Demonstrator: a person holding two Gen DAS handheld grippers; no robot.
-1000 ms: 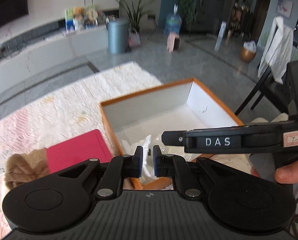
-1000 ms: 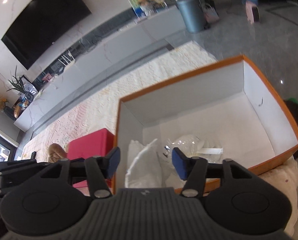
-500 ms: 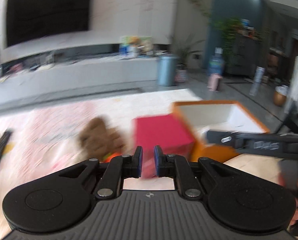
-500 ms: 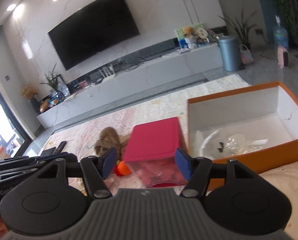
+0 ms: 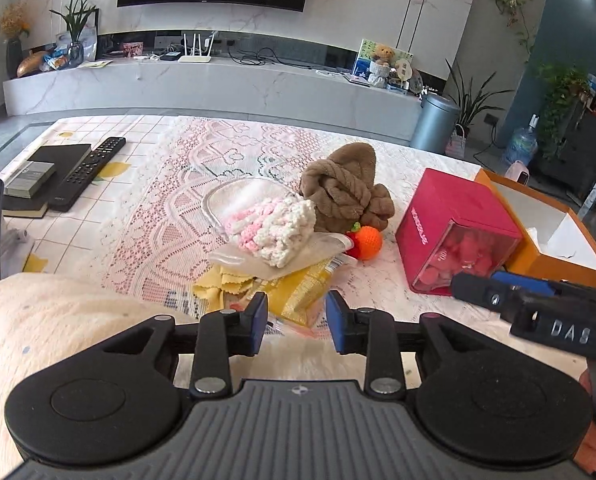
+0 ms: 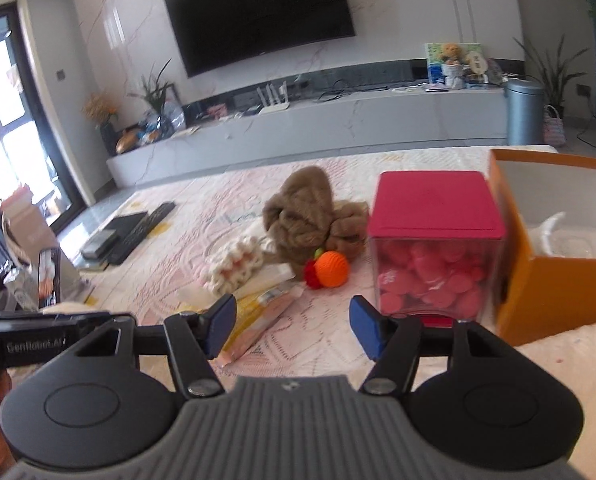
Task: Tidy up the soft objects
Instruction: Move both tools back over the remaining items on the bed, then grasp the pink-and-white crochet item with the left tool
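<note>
At lower centre, the left claw (image 5: 296, 317) and right claw (image 6: 291, 327) hang spread and empty before the brown plush (image 5: 344, 187) and orange box (image 6: 554, 280).

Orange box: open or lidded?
Open. The orange box has no lid on it; its white inside and crumpled wrapping show from above.

I see a lacy, matt cloth (image 5: 165, 208) over the surface. The brown bundle (image 5: 344, 188) at centre looks like thick plush fabric, the pink-and-white piece (image 5: 275, 224) chunky knit, the orange ball (image 5: 368, 242) crochet. The yellow packet (image 5: 298, 292) is glossy film. The red box (image 6: 434, 240), right of centre, has clear shiny plastic walls; the orange box (image 6: 558, 280) looks like matt card.
</note>
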